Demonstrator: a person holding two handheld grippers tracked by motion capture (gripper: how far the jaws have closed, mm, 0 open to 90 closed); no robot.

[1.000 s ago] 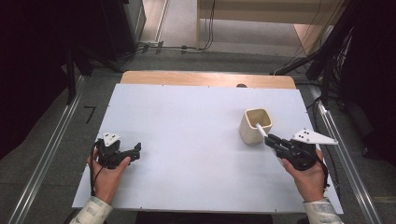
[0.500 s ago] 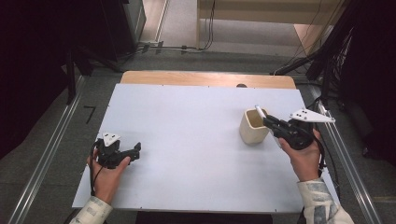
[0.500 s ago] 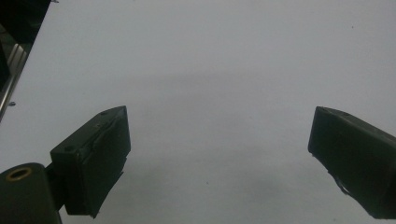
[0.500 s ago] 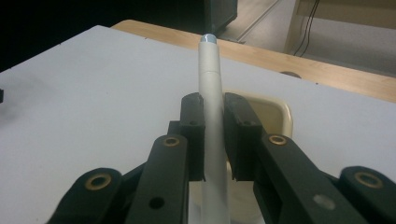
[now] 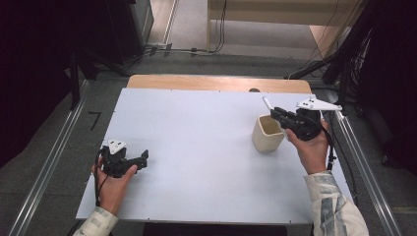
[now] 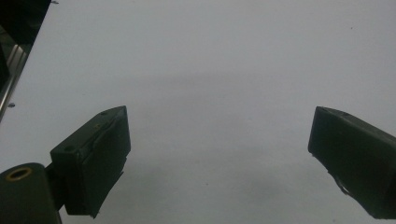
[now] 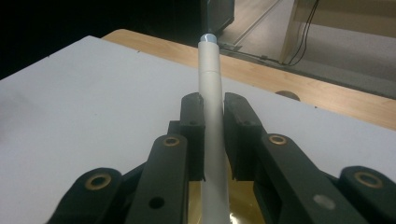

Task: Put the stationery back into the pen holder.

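My right gripper [image 5: 277,112] is shut on a white pen [image 5: 267,103] and holds it just above a cream cup [image 5: 267,133] at the table's right. In the right gripper view the pen [image 7: 211,102] runs up between the closed black jaws of my right gripper [image 7: 213,116], its tip pointing away, and the cup's yellowish inside [image 7: 243,207] lies below. My left gripper [image 5: 143,158] rests in a hand near the front left of the white table [image 5: 196,128]. It stands open in the left gripper view [image 6: 219,140], with bare table between its jaws.
A wooden strip [image 5: 216,83] borders the table's far edge. Metal rails [image 5: 44,167] run along both sides on the floor, and cables [image 5: 157,49] lie on the floor beyond the table.
My right gripper has risen and moved forward with the pen, from beside the cup to above its rim. The left gripper has stayed put.
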